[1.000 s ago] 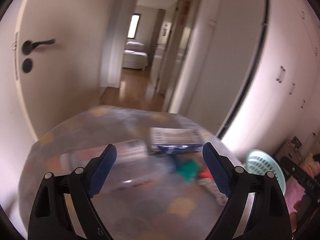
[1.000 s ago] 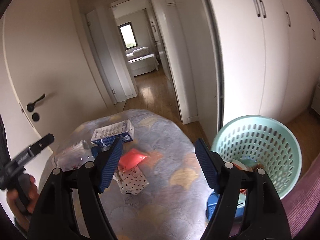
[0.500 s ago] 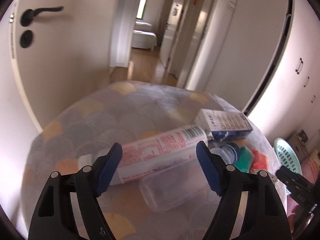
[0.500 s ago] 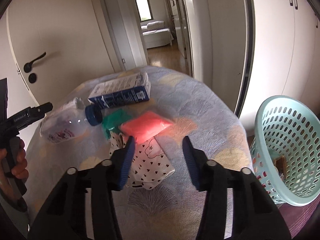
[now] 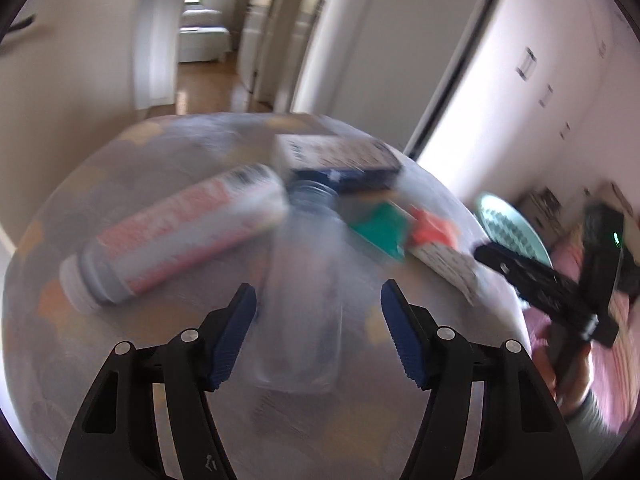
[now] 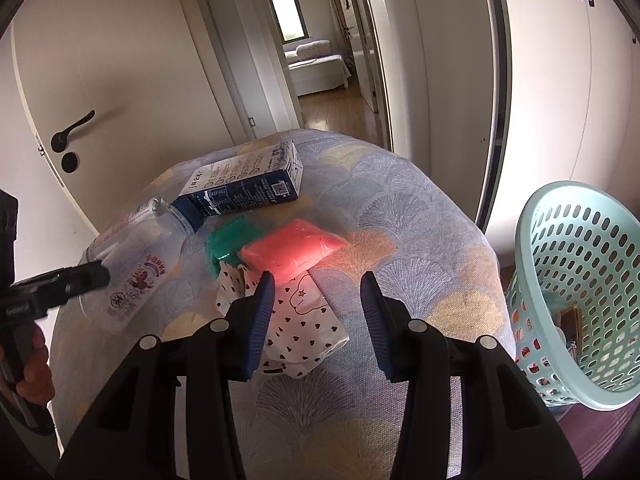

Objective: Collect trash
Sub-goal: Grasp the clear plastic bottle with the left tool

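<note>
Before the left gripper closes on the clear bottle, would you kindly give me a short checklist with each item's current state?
1. Left gripper open: ok.
2. Clear bottle between its fingers: ok, though the left view is blurred.
3. Fingers clear of the labelled bottle: ok.
4. Right gripper open, holding nothing: ok.
5. Basket upright beside the table: ok.
6. Bottle capped: cannot tell.

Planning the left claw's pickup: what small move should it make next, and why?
Probably ease the open left claw forward and shut it: the clear plastic bottle lies lengthwise between its blue pads, apparently not gripped yet. The view is blurred, so contact is uncertain.
</note>
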### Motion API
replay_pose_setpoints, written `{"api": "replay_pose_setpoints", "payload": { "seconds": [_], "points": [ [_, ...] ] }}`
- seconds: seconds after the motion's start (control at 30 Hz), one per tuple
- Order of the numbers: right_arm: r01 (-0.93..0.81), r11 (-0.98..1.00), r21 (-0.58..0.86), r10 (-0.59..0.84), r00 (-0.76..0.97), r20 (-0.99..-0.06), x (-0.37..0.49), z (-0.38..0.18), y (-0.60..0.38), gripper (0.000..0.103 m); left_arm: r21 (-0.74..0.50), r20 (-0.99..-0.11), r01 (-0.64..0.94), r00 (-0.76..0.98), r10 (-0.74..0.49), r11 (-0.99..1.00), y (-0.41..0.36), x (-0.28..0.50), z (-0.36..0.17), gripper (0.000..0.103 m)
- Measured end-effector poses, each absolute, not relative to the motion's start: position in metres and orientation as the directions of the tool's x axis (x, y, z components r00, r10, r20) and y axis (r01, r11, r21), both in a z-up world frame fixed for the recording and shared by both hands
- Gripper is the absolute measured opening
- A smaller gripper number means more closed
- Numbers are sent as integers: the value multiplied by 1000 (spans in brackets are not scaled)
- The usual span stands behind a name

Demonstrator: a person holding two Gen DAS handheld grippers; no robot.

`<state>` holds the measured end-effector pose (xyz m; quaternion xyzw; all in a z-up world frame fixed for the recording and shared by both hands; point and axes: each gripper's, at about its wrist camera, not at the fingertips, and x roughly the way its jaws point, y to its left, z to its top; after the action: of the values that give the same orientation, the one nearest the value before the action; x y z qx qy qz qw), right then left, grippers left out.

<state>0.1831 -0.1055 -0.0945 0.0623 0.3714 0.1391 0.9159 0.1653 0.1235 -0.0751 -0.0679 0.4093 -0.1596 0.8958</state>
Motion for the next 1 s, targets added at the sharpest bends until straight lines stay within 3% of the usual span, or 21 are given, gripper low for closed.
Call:
{"api": "replay_pose_setpoints", "payload": {
  "seconds": [0.1, 0.17, 0.23, 0.3, 0.37, 0.47, 0.7, 0.77, 0.8, 0.9, 1.0],
  "points": [
    [-234, 942, 240, 335, 690, -642, 180, -92, -106, 41, -139, -733, 191, 639, -231, 972, 110, 167, -76, 74],
    [-259, 934, 246, 357, 701, -618, 174, -89, -107, 44, -128, -753, 161, 626, -202, 979, 107, 174, -81, 74],
    [-278, 930, 241, 368, 706, -605, 170, -86, -105, 56, -131, -768, 125, 615, -180, 984, 105, 182, -85, 74],
    [-302, 927, 223, 375, 702, -606, 167, -85, -100, 59, -143, -767, 108, 616, -179, 984, 101, 185, -91, 73],
    [-317, 927, 201, 371, 693, -619, 166, -86, -94, 59, -141, -774, 89, 612, -166, 986, 97, 186, -96, 68],
    [-340, 927, 157, 358, 683, -637, 165, -87, -83, 59, -123, -789, 65, 599, -137, 990, 95, 189, -104, 46],
    [-377, 925, 46, 291, 625, -725, 173, -101, -53, 58, -157, -752, 63, 639, -160, 986, 100, 174, -95, 45],
    [-375, 927, 28, 269, 610, -746, 176, -105, -49, 49, -167, -740, 68, 650, -171, 984, 101, 168, -90, 45],
    [-377, 926, 27, 268, 602, -753, 178, -107, -48, 37, -168, -737, 70, 654, -172, 983, 101, 164, -88, 45],
    [-386, 922, 18, 266, 600, -755, 176, -108, -46, 18, -170, -729, 75, 661, -177, 983, 100, 156, -82, 44],
    [-404, 913, 61, 312, 593, -742, 168, -105, -50, 10, -182, -713, 86, 674, -192, 979, 101, 147, -75, 44]
  ]
}}
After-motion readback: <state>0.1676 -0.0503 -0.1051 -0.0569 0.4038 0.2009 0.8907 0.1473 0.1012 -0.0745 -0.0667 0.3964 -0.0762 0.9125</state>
